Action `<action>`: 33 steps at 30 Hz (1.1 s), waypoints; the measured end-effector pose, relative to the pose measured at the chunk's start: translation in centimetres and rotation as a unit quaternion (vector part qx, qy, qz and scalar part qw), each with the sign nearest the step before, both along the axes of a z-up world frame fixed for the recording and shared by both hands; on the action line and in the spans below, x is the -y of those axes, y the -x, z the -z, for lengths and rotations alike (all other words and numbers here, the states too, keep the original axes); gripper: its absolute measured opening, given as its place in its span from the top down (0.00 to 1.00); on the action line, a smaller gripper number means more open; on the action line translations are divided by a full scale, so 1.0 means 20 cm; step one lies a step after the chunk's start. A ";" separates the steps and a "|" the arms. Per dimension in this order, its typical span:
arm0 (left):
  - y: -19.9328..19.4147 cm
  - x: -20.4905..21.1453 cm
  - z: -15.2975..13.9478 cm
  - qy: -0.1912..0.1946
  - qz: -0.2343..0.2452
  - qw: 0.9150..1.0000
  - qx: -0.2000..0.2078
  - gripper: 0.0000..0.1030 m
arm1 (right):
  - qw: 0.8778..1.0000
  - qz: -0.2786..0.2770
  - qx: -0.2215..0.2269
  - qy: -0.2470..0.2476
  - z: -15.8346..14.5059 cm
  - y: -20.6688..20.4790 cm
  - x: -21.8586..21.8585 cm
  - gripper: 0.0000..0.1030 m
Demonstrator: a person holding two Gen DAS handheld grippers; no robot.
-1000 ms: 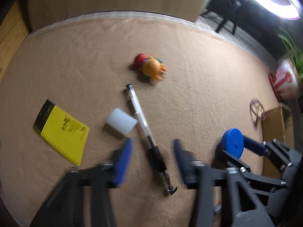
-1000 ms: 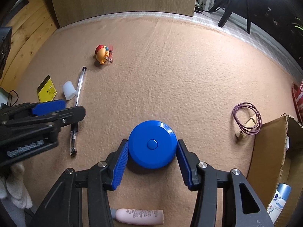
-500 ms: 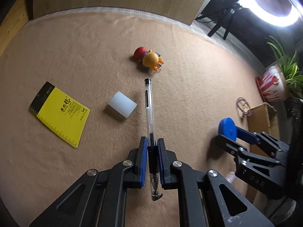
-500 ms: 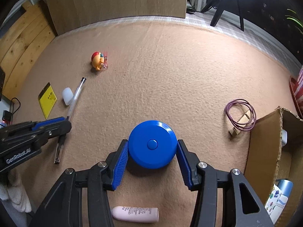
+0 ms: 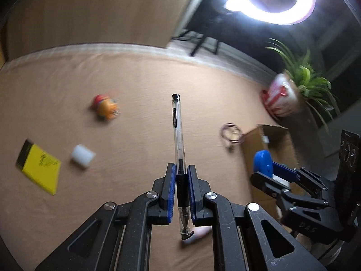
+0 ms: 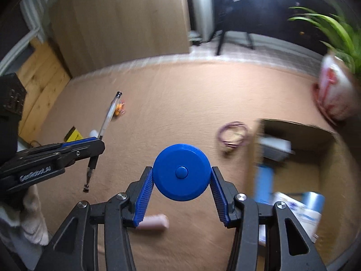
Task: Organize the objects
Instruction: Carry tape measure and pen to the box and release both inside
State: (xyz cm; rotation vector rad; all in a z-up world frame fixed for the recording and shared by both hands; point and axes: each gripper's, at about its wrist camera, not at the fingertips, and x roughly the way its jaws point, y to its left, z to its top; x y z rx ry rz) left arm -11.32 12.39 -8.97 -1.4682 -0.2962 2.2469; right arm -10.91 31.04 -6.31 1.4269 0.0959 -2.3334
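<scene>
My left hand-held gripper (image 5: 180, 188) is clenched on a clear gel pen (image 5: 178, 140), its blue pads pinching the dark grip section near the tip so the long barrel projects forward, clear of the tan carpet (image 5: 140, 85). Gripping it low on the barrel should keep the pen from swinging as I carry it. My right hand-held gripper (image 6: 181, 188) grasps a round blue tape measure (image 6: 181, 175) across its width, a pad on either edge, the centre button facing the camera; that hold looks steady for a flat disc that could otherwise roll out.

Both loads hang above the floor rather than resting on it, which reads as the carry toward the open cardboard box (image 6: 325, 155) at the right, where a white item and a blue can already lie. The box sits just beyond a coiled purple cable (image 6: 232, 133), so I judge the tape measure has the shorter trip.

Left on the carpet: a small orange toy figure (image 5: 106, 108), a white block (image 5: 82, 159), a yellow notepad (image 5: 39, 169) well to the left, and a pink tube (image 6: 153, 222) lying below my right pads. A potted plant (image 5: 286, 97) stands at the carpet's far right edge, and a ring light (image 5: 268, 0) glares overhead.
</scene>
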 end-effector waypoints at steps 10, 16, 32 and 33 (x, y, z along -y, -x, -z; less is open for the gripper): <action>-0.03 -0.55 -0.11 -0.019 0.104 0.994 -0.016 0.90 | 0.994 0.110 -0.021 -0.012 -0.14 -0.08 -0.56 0.55; -0.09 -0.86 -0.11 -0.026 0.158 0.987 -0.014 0.90 | 0.989 0.144 -0.012 -0.020 -0.12 -0.12 -0.76 0.55; -0.09 -1.26 -0.03 0.012 0.218 0.976 -0.014 0.79 | 0.987 0.158 -0.007 -0.002 -0.08 -0.18 -0.90 0.52; -0.08 -1.25 -0.03 0.011 0.215 0.976 -0.008 0.58 | 0.988 0.156 -0.007 -0.003 -0.08 -0.18 -0.90 0.46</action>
